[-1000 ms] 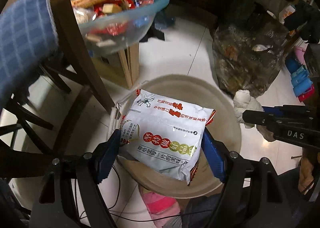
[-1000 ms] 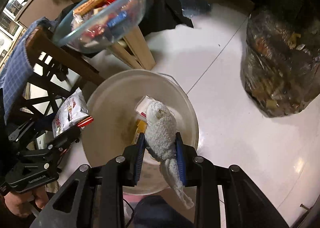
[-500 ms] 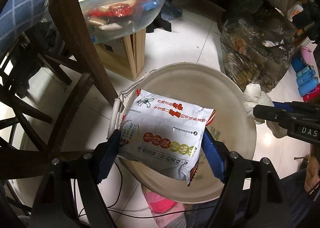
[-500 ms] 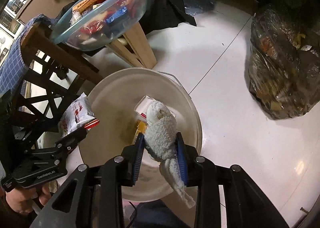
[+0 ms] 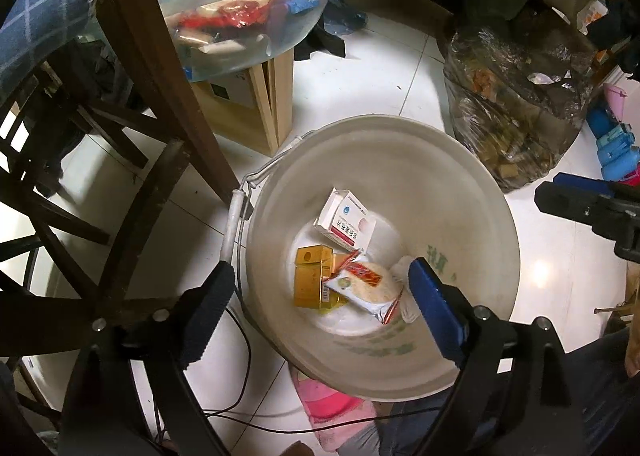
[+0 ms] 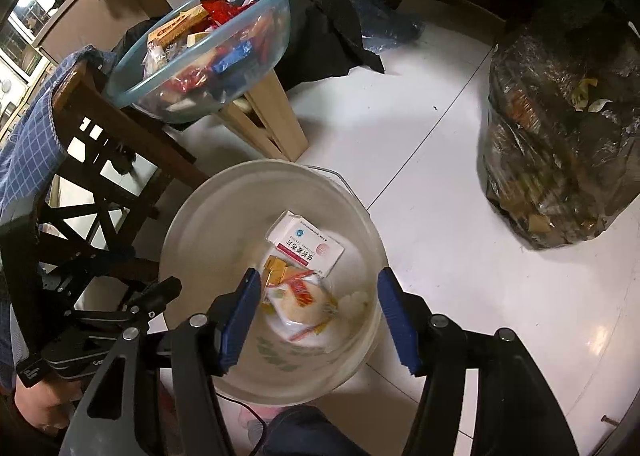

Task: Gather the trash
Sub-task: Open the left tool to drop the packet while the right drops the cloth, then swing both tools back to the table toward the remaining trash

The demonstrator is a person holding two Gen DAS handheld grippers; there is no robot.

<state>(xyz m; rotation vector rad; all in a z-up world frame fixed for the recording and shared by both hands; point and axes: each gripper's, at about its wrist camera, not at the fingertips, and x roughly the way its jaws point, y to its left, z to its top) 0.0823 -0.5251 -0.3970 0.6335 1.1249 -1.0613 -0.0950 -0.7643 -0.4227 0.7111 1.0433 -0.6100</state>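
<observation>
**Ana:** White floor tiles (image 6: pixel 420 160) fill the middle of both views, with a dark full trash bag (image 6: pixel 560 144) at the right and a wooden chair (image 5: pixel 132 68) at the left. Where has the trash gone?

**Ben:** Into the pale bucket (image 5: pixel 460 192) at lower centre. Both jaws have just been opening, and nothing sits between either pair now. The left hand-held gripper (image 5: pixel 320 304) hangs spread wide over the bucket's left side; the right hand-held gripper (image 6: pixel 320 312) is spread above its middle.

**Ana:** So the drop looks done. What would finish it well?

**Ben:** Probably lifting both tools straight up before swinging away, so no finger catches the rim or the wire handle (image 5: pixel 240 208) at the bucket's left edge. The bucket is light-looking and could tip if hooked.

**Ana:** And the contents?

**Ben:** On the bucket floor, a white medicine box (image 6: pixel 306 242) lies toward the top, a gold carton (image 5: pixel 310 280) to the left, the white snack packet (image 5: pixel 362 288) on top near the centre, and the crumpled white cloth (image 6: pixel 354 302) just to its right, partly hidden in the left view by a blue pad.

**Ana:** Anything else holding things?

**Ben:** A clear blue-rimmed basin (image 6: pixel 192 52) at upper left, on a light wooden stool (image 6: pixel 272 124), heaped with wrappers and small boxes, likely the next source.
</observation>
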